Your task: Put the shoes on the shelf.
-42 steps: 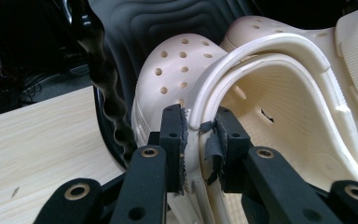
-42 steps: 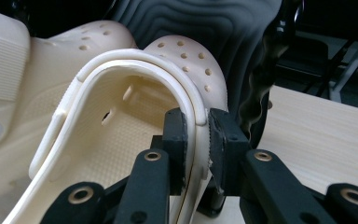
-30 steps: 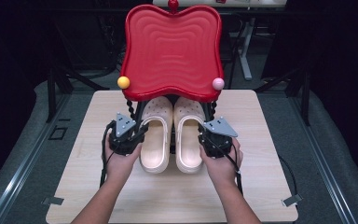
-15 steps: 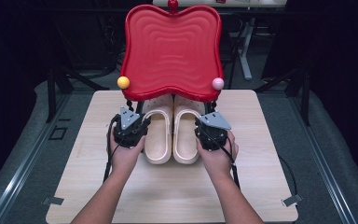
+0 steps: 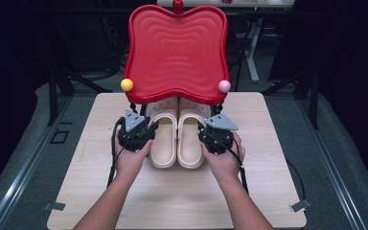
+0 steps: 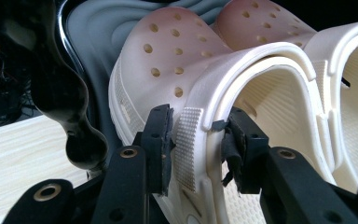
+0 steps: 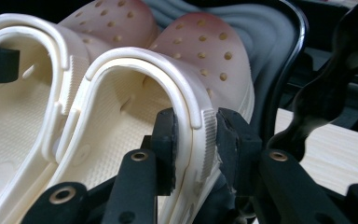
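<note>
Two cream clogs lie side by side on the table with their toes under a red tray (image 5: 176, 52). My left gripper (image 5: 149, 124) straddles the outer wall of the left clog (image 5: 163, 141). In the left gripper view, the left gripper (image 6: 196, 135) has just been opening, with small gaps between its pads and the left clog's (image 6: 177, 60) wall. My right gripper (image 5: 205, 127) straddles the outer wall of the right clog (image 5: 191, 141). In the right gripper view, the right gripper (image 7: 196, 133) has also been opening, its pads close beside the right clog's (image 7: 205, 51) wall.
The red tray stands tilted on a dark frame at the table's far side, with a yellow ball (image 5: 127, 85) and a pink ball (image 5: 224, 86) at its lower corners. The wooden table (image 5: 278, 163) has bare room on both sides and in front. Dark floor surrounds it.
Both hands and the clogs have edged a little farther under the red tray. The jaws of both grippers have widened around the clog walls.
</note>
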`<control>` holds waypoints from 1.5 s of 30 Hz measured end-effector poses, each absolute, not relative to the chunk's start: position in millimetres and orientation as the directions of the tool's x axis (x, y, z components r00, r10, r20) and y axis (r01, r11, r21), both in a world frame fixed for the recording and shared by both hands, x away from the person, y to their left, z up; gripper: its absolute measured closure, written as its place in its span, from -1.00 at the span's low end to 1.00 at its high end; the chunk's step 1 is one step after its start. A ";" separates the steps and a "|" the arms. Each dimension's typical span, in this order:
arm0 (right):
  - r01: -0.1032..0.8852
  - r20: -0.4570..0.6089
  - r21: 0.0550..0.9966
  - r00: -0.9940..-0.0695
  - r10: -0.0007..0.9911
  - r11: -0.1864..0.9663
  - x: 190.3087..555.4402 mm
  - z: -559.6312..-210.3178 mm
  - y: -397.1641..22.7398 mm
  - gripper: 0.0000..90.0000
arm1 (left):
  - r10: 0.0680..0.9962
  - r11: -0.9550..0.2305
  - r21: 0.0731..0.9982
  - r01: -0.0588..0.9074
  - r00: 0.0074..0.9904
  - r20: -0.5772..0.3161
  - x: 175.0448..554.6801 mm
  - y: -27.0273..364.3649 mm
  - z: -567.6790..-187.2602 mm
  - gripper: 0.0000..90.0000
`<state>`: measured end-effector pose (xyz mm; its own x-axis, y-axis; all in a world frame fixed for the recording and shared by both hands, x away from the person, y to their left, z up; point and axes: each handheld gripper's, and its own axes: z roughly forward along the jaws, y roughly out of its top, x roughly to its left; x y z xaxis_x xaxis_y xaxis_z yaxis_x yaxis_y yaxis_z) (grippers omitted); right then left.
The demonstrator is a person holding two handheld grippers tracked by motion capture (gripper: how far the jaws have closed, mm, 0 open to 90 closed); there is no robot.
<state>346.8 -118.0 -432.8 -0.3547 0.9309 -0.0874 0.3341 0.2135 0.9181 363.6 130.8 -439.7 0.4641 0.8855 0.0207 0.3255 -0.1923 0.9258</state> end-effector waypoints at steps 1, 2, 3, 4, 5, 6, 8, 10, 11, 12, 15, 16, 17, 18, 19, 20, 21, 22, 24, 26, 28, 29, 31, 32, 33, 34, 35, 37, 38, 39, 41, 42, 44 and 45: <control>0.335 -0.088 0.917 -0.361 0.928 0.217 346.5 -432.8 -118.3 0.49 | 0.885 -0.192 0.925 0.327 0.464 0.020 363.7 130.9 -439.9 0.38; 0.333 -0.090 0.917 -0.361 0.928 0.219 346.5 -433.0 -118.3 0.49 | 0.887 -0.188 0.926 0.327 0.461 0.017 363.7 131.1 -440.7 0.37; 0.332 -0.090 0.917 -0.366 0.926 0.220 346.2 -433.1 -118.4 0.48 | 0.886 -0.183 0.927 0.329 0.464 0.010 363.5 132.1 -441.5 0.35; 0.332 -0.091 0.917 -0.369 0.925 0.222 345.8 -433.1 -118.9 0.48 | 0.885 -0.180 0.927 0.330 0.465 0.007 363.5 132.8 -441.9 0.32; 0.331 -0.091 0.917 -0.369 0.925 0.223 345.6 -433.1 -119.4 0.46 | 0.886 -0.176 0.927 0.330 0.463 0.003 363.6 133.4 -442.5 0.30; 0.332 -0.088 0.917 -0.371 0.924 0.220 345.6 -433.3 -119.8 0.46 | 0.886 -0.173 0.927 0.332 0.464 -0.001 363.6 134.0 -442.8 0.28; 0.332 -0.088 0.917 -0.373 0.923 0.222 345.5 -433.6 -120.5 0.44 | 0.885 -0.165 0.929 0.332 0.465 -0.009 363.5 135.2 -443.4 0.24; 0.334 -0.087 0.916 -0.375 0.923 0.222 345.4 -433.6 -120.7 0.42 | 0.885 -0.162 0.928 0.335 0.465 -0.013 363.3 135.8 -443.6 0.21; 0.333 -0.084 0.917 -0.376 0.923 0.219 345.4 -433.7 -120.5 0.42 | 0.885 -0.162 0.929 0.334 0.466 -0.013 362.9 136.3 -443.3 0.20; 0.330 -0.083 0.919 -0.376 0.923 0.217 344.7 -433.5 -120.1 0.40 | 0.884 -0.161 0.929 0.333 0.468 -0.014 362.4 136.8 -442.9 0.17; 0.324 -0.088 0.920 -0.379 0.921 0.222 342.8 -432.4 -119.4 0.37 | 0.883 -0.149 0.934 0.324 0.469 -0.022 360.5 137.4 -441.4 0.13; 0.322 -0.092 0.920 -0.379 0.921 0.225 341.8 -431.8 -119.2 0.35 | 0.881 -0.150 0.934 0.325 0.472 -0.023 359.5 137.8 -440.4 0.11; 0.317 -0.094 0.921 -0.381 0.920 0.225 340.8 -431.5 -119.3 0.34 | 0.881 -0.147 0.936 0.319 0.473 -0.023 358.7 137.8 -440.1 0.10; 0.316 -0.098 0.921 -0.379 0.920 0.228 339.6 -430.7 -119.6 0.33 | 0.881 -0.146 0.937 0.318 0.473 -0.023 357.6 138.0 -439.4 0.10; 0.311 -0.097 0.923 -0.379 0.920 0.226 338.3 -430.0 -119.9 0.33 | 0.879 -0.145 0.938 0.314 0.477 -0.024 356.7 138.3 -438.7 0.10; 0.306 -0.099 0.925 -0.377 0.921 0.225 337.1 -429.2 -120.2 0.32 | 0.879 -0.143 0.939 0.314 0.476 -0.026 355.5 138.3 -438.0 0.09; 0.301 -0.102 0.926 -0.379 0.920 0.227 335.7 -428.3 -120.8 0.32 | 0.877 -0.142 0.939 0.313 0.479 -0.027 354.2 138.5 -437.3 0.09; 0.296 -0.107 0.927 -0.378 0.919 0.230 334.1 -427.2 -121.8 0.31 | 0.876 -0.151 0.938 0.313 0.482 -0.021 352.7 138.8 -436.2 0.10; 0.290 -0.111 0.928 -0.383 0.917 0.233 330.4 -425.2 -123.3 0.31 | 0.875 -0.162 0.937 0.309 0.483 -0.008 349.8 139.2 -434.8 0.12; 0.281 -0.124 0.928 -0.385 0.915 0.244 325.6 -423.4 -125.1 0.32 | 0.873 -0.160 0.938 0.306 0.488 -0.010 345.8 140.9 -433.0 0.16; 0.263 -0.135 0.932 -0.391 0.911 0.251 319.9 -422.6 -127.2 0.34 | 0.870 -0.161 0.938 0.308 0.492 -0.012 341.5 143.4 -431.6 0.20; 0.259 -0.133 0.933 -0.396 0.909 0.249 317.1 -423.0 -128.1 0.35 | 0.867 -0.160 0.938 0.306 0.499 -0.015 338.7 145.0 -431.2 0.22; 0.260 -0.134 0.931 -0.411 0.902 0.257 312.0 -424.9 -130.3 0.36 | 0.862 -0.162 0.941 0.299 0.506 -0.013 333.7 147.2 -431.2 0.27; 0.262 -0.131 0.930 -0.419 0.898 0.259 308.4 -426.4 -131.7 0.36 | 0.861 -0.164 0.941 0.296 0.509 -0.010 331.3 148.1 -431.7 0.31; 0.261 -0.130 0.930 -0.425 0.896 0.258 305.9 -427.6 -132.5 0.36 | 0.859 -0.163 0.943 0.290 0.512 -0.009 328.9 149.1 -432.3 0.31; 0.255 -0.133 0.931 -0.430 0.893 0.261 302.8 -428.6 -133.4 0.36 | 0.855 -0.167 0.945 0.282 0.519 -0.004 326.5 149.9 -433.3 0.34; 0.255 -0.134 0.930 -0.437 0.889 0.266 299.4 -429.0 -135.2 0.36 | 0.853 -0.171 0.945 0.280 0.522 -0.001 323.8 150.5 -434.1 0.36; 0.251 -0.123 0.934 -0.441 0.889 0.253 293.3 -431.3 -137.5 0.34 | 0.848 -0.187 0.944 0.271 0.530 0.016 318.1 151.5 -435.9 0.37; 0.247 -0.127 0.934 -0.450 0.884 0.259 290.3 -432.6 -138.9 0.34 | 0.844 -0.192 0.944 0.267 0.537 0.020 314.7 152.1 -436.7 0.37; 0.250 -0.127 0.931 -0.458 0.880 0.264 287.3 -433.6 -140.1 0.33 | 0.841 -0.193 0.945 0.265 0.541 0.020 311.4 152.4 -437.9 0.37; 0.246 -0.118 0.934 -0.469 0.875 0.258 280.7 -435.9 -142.5 0.30 | 0.837 -0.211 0.943 0.258 0.546 0.038 304.4 152.6 -440.8 0.37; 0.244 -0.113 0.936 -0.475 0.873 0.254 277.6 -437.2 -143.2 0.29 | 0.836 -0.217 0.943 0.253 0.547 0.045 301.2 152.9 -442.4 0.37; 0.244 -0.105 0.936 -0.491 0.865 0.252 271.2 -439.2 -144.3 0.26 | 0.831 -0.221 0.941 0.255 0.554 0.045 295.0 154.9 -445.7 0.37; 0.241 -0.109 0.936 -0.496 0.862 0.257 268.1 -440.4 -144.6 0.25 | 0.829 -0.221 0.940 0.259 0.558 0.041 292.6 155.5 -447.7 0.35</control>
<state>268.1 -144.6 -440.4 -0.4957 0.8616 -0.1091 0.2409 0.2571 0.9359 292.6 155.5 -447.7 0.5576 0.8291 0.0413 0.2586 -0.2208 0.9404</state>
